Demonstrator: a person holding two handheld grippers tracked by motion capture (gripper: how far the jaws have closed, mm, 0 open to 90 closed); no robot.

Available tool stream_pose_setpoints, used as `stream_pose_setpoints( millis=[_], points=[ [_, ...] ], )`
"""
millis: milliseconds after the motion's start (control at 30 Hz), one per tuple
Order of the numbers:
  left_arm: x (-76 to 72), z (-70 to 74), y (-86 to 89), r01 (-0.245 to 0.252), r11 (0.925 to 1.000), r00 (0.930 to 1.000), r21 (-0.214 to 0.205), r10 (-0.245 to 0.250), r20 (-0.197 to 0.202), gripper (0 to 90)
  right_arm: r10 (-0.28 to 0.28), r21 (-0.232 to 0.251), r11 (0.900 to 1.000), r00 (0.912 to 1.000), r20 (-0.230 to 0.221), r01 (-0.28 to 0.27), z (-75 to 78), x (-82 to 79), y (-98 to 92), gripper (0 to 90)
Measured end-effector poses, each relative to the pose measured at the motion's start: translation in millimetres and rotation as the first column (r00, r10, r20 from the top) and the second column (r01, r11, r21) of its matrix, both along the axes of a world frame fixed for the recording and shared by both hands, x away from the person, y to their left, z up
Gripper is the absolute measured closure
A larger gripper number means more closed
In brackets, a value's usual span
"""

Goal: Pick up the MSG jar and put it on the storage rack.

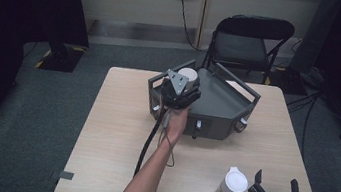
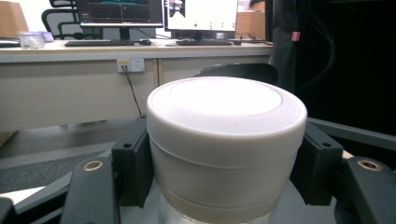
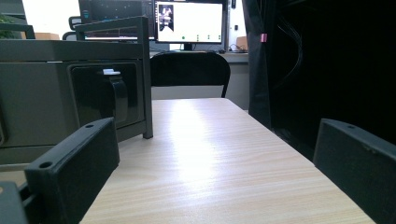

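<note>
The square light wooden table (image 1: pixel 117 134) carries a dark grey metal box frame (image 1: pixel 227 109). Over the frame's left part, the left gripper (image 1: pixel 180 85) is clamped on a white round lidded jar (image 2: pixel 226 140). The right gripper (image 1: pixel 274 184) rests near the table's front right corner, jaws apart, holding nothing, just beside a second white-capped jar (image 1: pixel 232 186).

Left tongs (image 1: pixel 187 80) grip a white-lidded jar (image 1: pixel 188 74) over the grey rack (image 1: pixel 221 114); right tongs (image 1: pixel 275 184) gape.

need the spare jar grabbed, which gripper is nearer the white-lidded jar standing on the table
Right. The right gripper sits open just beside that jar; the left gripper is off at the grey rack.
</note>
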State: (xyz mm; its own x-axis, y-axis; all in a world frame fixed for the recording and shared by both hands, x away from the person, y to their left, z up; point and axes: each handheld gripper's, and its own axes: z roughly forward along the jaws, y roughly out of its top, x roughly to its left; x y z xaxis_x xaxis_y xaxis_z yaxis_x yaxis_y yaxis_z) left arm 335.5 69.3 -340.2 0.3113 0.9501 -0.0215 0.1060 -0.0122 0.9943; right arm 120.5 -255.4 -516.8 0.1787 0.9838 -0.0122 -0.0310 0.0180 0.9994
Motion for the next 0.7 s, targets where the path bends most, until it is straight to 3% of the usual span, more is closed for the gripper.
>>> stream_pose_setpoints(
  millis=[233, 333, 500, 700],
  points=[
    [2.1, -0.4, -1.7, 0.0, 0.9999, 1.0, 0.013, 0.0, -0.003, 34.0, -0.003, -0.001, 1.0, 1.0, 0.0, 0.003, 0.0, 0.0, 0.5, 0.0],
    [4.8, 0.0, 2.8, 0.008, 0.9999, 0.9998, -0.01, -0.008, -0.016, 33.8, -0.003, -0.001, 1.0, 1.0, -0.001, 0.003, 0.1, 0.1, 0.5, 0.0],
    [4.7, -5.6, 4.5, 0.014, 0.9998, 0.9999, -0.013, -0.014, 0.004, 33.9, -0.003, -0.001, 1.0, 1.0, 0.0, 0.003, 0.0, 0.0, 0.5, 0.0],
    [4.7, -5.5, 5.4, 0.016, 0.9996, 0.9999, -0.025, -0.016, -0.001, 33.9, -0.005, 0.001, 1.0, 1.0, -0.002, 0.005, 0.4, 0.2, 0.6, 0.0]
  ],
)
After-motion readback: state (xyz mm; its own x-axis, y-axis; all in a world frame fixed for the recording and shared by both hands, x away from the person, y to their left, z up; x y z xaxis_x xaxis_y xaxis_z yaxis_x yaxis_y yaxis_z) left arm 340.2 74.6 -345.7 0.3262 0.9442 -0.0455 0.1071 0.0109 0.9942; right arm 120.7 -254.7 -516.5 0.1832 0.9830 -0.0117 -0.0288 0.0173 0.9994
